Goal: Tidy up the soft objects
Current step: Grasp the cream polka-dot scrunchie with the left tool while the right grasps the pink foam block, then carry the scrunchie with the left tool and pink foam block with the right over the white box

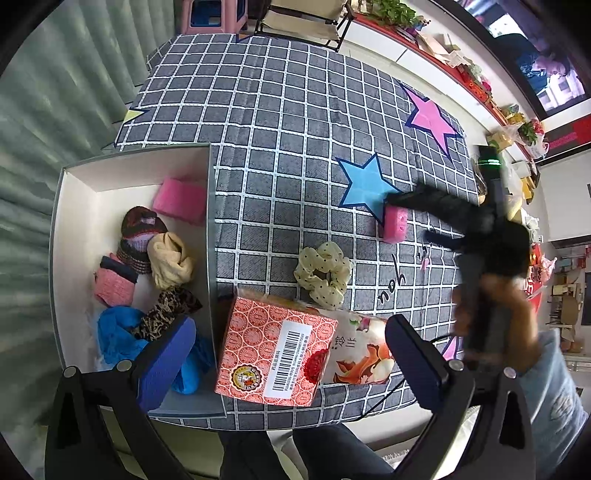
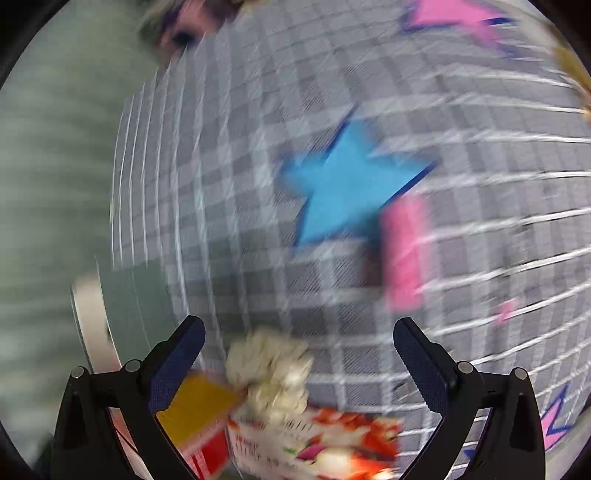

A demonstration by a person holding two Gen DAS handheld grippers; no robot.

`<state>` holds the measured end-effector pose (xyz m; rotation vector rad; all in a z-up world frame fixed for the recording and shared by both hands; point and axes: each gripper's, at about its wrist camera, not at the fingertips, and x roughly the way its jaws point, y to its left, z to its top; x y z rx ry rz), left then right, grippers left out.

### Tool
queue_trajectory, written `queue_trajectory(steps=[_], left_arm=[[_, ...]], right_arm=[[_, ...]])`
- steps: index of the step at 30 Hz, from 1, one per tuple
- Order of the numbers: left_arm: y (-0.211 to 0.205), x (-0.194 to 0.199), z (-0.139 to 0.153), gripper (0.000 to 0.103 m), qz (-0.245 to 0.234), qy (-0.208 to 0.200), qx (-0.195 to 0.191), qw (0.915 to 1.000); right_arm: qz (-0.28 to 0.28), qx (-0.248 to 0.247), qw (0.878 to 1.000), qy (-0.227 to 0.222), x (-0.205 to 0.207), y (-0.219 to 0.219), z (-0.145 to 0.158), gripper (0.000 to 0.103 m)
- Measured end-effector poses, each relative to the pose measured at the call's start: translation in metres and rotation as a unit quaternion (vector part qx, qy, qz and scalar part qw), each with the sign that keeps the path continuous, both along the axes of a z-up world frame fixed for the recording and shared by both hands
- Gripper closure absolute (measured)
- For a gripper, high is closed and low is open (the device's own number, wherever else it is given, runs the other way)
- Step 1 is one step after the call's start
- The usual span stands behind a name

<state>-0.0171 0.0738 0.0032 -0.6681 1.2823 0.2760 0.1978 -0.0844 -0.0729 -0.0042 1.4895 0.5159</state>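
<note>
A white box (image 1: 74,206) at the left of the checked table holds several soft items: a pink sponge (image 1: 181,199), rolled socks (image 1: 138,232), a cream cloth (image 1: 170,264), a blue cloth (image 1: 118,332). A second pink sponge (image 1: 393,223) and a cream dotted scrunchie (image 1: 323,275) lie on the cloth. My left gripper (image 1: 291,358) is open above an orange tissue pack (image 1: 273,354). My right gripper (image 1: 406,218) is open, its upper finger near the pink sponge. The right wrist view is blurred: gripper (image 2: 299,365) open, sponge (image 2: 406,251), scrunchie (image 2: 269,376).
The grey checked tablecloth (image 1: 295,122) has a blue star (image 1: 365,184) and a pink star (image 1: 432,118). A pink stool (image 1: 214,14) and a folding chair (image 1: 306,18) stand beyond the table. Cluttered shelves (image 1: 480,81) run along the right.
</note>
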Motion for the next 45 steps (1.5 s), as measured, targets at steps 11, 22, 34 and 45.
queue_trajectory(steps=[11, 22, 34, 45], left_arm=[[-0.022, 0.042, -0.013, 0.000, -0.024, 0.034, 0.031, 0.9987], [-0.073, 0.117, -0.084, 0.000, -0.080, 0.127, 0.068, 0.9863], [-0.084, 0.143, -0.195, 0.003, -0.088, 0.291, 0.058, 0.9509], [-0.105, 0.151, -0.163, 0.087, -0.145, 0.201, 0.051, 0.9676]], right_arm=[[0.003, -0.072, 0.997, 0.007, 0.021, -0.007, -0.035, 0.000], [0.041, -0.086, 0.995, 0.039, 0.016, -0.013, -0.074, 0.081], [-0.029, 0.040, 0.998, 0.047, 0.022, -0.122, -0.011, 0.080], [-0.057, 0.083, 0.994, 0.043, -0.006, -0.155, 0.024, 0.080]])
